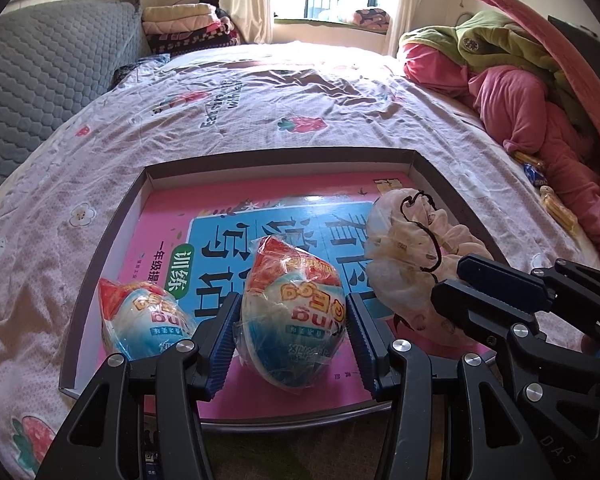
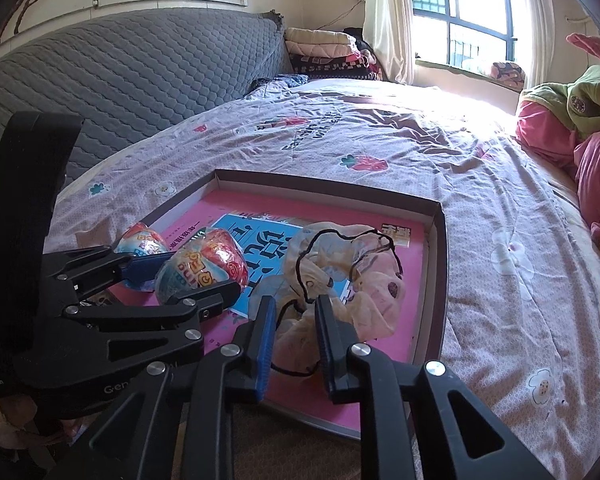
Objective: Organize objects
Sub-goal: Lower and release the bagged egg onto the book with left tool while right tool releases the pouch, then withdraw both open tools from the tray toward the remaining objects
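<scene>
A shallow cardboard box [image 1: 280, 156] [image 2: 440, 264] lies on the bed with a pink and blue book [image 1: 172, 216] [image 2: 412, 248] flat inside it. My left gripper [image 1: 292, 298] [image 2: 202, 272] is shut on a wrapped egg-shaped toy [image 1: 296, 312] [image 2: 204, 264], with a pad on each side of it, low over the book. A second wrapped egg [image 1: 140, 316] [image 2: 140, 240] rests at the box's left side. A cream cloth pouch with a black drawstring [image 1: 408, 248] [image 2: 364, 292] lies on the book's right part. My right gripper [image 2: 294, 300] [image 1: 448, 278] stands slightly open with the pouch's near end and cord between its jaws.
The bed has a pink flowered sheet [image 1: 260, 100]. A grey quilted headboard [image 1: 40, 80] runs along the left. Pink and green bedding [image 1: 520, 92] is piled at the right, with small snack packets [image 1: 556, 204] beside it. Folded blankets [image 1: 184, 24] sit by the window.
</scene>
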Action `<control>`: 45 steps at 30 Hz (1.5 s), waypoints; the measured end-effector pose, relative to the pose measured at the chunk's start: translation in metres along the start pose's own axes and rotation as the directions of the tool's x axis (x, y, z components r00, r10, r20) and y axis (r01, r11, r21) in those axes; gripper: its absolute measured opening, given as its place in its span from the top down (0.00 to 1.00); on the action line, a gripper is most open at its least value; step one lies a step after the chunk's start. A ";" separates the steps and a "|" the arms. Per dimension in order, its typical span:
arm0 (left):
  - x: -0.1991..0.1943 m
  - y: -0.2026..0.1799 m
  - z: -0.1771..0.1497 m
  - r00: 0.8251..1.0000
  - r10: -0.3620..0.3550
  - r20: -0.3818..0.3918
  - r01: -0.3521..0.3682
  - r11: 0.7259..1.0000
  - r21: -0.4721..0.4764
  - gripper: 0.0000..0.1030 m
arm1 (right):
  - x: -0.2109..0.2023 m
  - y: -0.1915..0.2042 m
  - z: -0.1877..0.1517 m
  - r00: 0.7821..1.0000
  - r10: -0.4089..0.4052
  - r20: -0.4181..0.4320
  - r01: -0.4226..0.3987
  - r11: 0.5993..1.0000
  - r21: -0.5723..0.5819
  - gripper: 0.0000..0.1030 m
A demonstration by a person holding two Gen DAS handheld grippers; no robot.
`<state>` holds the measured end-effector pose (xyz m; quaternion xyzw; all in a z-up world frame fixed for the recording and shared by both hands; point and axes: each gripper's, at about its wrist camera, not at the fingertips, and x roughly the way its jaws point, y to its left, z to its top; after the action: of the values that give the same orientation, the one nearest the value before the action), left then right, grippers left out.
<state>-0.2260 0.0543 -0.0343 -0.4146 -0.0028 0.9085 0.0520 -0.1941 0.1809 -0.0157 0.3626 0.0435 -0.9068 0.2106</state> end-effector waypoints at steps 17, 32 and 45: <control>-0.001 -0.016 -0.002 1.000 0.015 -0.016 -0.014 0.999 0.033 0.48 | -0.021 -0.016 0.002 1.000 -0.013 0.011 0.012 0.997 0.070 0.76; -0.014 -0.019 -0.001 1.000 0.017 -0.017 -0.016 0.999 0.038 0.46 | -0.035 -0.022 0.004 0.999 -0.023 0.043 0.019 0.996 0.088 0.74; -0.032 -0.020 0.001 1.000 0.019 0.010 -0.020 0.999 0.035 0.46 | -0.044 -0.021 0.004 0.998 -0.027 0.065 0.021 0.996 0.085 0.72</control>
<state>-0.2039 0.0712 -0.0092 -0.4095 0.0170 0.9108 0.0503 -0.1766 0.2144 0.0155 0.3406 0.0027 -0.9217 0.1856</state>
